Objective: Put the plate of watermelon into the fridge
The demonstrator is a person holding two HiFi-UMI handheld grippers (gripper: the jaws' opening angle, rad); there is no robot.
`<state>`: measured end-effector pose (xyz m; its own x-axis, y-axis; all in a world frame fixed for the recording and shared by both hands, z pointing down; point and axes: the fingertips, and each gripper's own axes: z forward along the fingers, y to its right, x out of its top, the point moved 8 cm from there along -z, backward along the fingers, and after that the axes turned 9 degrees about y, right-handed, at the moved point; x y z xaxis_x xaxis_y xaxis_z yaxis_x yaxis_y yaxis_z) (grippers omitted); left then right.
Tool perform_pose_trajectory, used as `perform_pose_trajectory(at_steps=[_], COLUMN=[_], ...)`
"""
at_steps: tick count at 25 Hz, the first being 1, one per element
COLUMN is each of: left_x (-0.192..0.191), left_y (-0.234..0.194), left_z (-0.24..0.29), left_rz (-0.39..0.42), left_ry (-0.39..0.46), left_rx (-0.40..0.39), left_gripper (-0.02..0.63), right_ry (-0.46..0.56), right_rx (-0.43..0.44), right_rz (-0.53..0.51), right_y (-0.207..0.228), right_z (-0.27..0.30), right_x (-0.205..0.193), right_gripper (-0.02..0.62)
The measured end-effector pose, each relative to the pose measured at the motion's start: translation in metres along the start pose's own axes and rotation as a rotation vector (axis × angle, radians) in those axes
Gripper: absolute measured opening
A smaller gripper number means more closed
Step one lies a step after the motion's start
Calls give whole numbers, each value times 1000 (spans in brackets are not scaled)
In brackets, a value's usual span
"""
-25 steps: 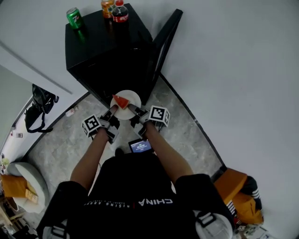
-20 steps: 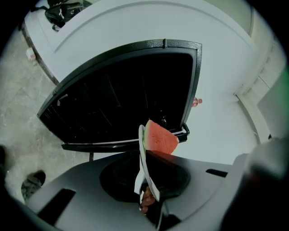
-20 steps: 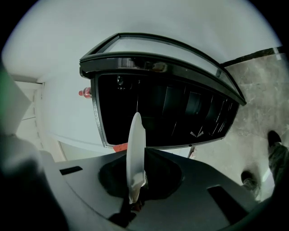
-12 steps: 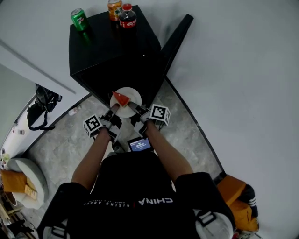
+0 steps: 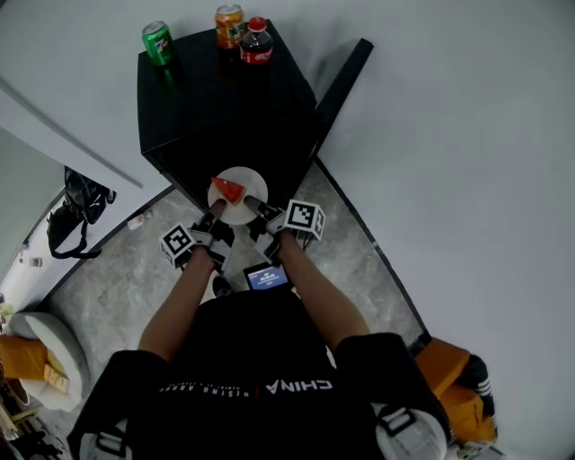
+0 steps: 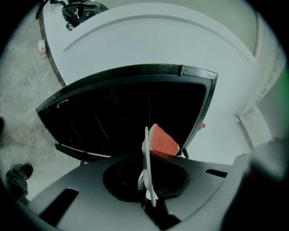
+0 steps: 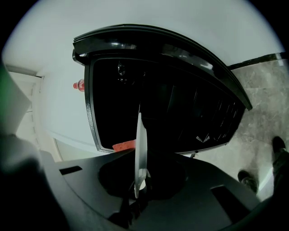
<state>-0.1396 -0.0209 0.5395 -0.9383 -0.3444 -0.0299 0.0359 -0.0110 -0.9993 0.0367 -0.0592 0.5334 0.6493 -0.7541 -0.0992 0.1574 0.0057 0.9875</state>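
My left gripper [image 5: 214, 214] pinches the near-left rim of the plate [image 5: 250, 189], its jaws just tightened a touch onto it. The right gripper [image 5: 255, 207] is clamped on the near-right rim. The plate rides level between them, with the watermelon [image 5: 229, 190] toward its left. The fridge [image 5: 198, 99] opening lies dead ahead, just past the plate, and its door [image 5: 340, 81] is swung off to the right. I judge both hands equally near, so a straight push in.

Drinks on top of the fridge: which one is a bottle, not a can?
The dark bottle with the red cap, rightmost; the green can and orange can stand left.
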Motion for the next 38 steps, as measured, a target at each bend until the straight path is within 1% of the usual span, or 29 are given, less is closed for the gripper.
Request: perform_pose_trajectory(at_steps=[2, 5, 9, 11, 15, 17, 19, 21, 22, 26, 28, 30, 33, 38], left_x=[4, 9, 11, 12, 17, 21, 24, 26, 26, 24, 20, 19, 22, 31], left_y=[-2, -5, -3, -2, -4, -7, -12, -17, -21, -41, -50, -60, -76, -102], left_z=[1, 4, 12, 17, 30, 36, 40, 45, 47, 60, 69, 77, 86, 101], left_rz=[-7, 14, 31, 47, 111, 150, 207, 226, 223, 218, 194, 198, 202, 132], left_ry=[18, 30, 22, 16, -4, -3, 1, 3, 3, -21, -38, -43, -5, 73], left_rx=[10, 29, 31, 27, 28, 62, 116, 135, 127, 96, 95, 112, 155, 157], left_gripper=[29, 29, 29, 29, 31, 32, 39, 69, 82, 87, 87, 87, 78, 52], right_ry=[1, -2, 21, 34, 62, 74, 83, 101, 112, 137, 141, 143, 131, 123], right_rx=[-6, -14, -35, -30, -8, -19, -28, -33, -35, -33, -34, -37, -48, -61], right_rz=[0, 11, 30, 59, 123, 136, 142, 157, 162, 160, 160, 157, 147, 149], right_y=[1, 4, 7, 10, 18, 23, 30, 39, 44, 61, 70, 80, 93, 114], right_z=[0, -2, 0, 2, 9, 13, 20, 26, 29, 44, 54, 63, 75, 97], right_x=[0, 0, 2, 4, 10, 13, 17, 21, 24, 36, 40, 43, 46, 53], right_gripper=[21, 23, 23, 23, 23, 25, 25, 26, 26, 26, 26, 26, 26, 26])
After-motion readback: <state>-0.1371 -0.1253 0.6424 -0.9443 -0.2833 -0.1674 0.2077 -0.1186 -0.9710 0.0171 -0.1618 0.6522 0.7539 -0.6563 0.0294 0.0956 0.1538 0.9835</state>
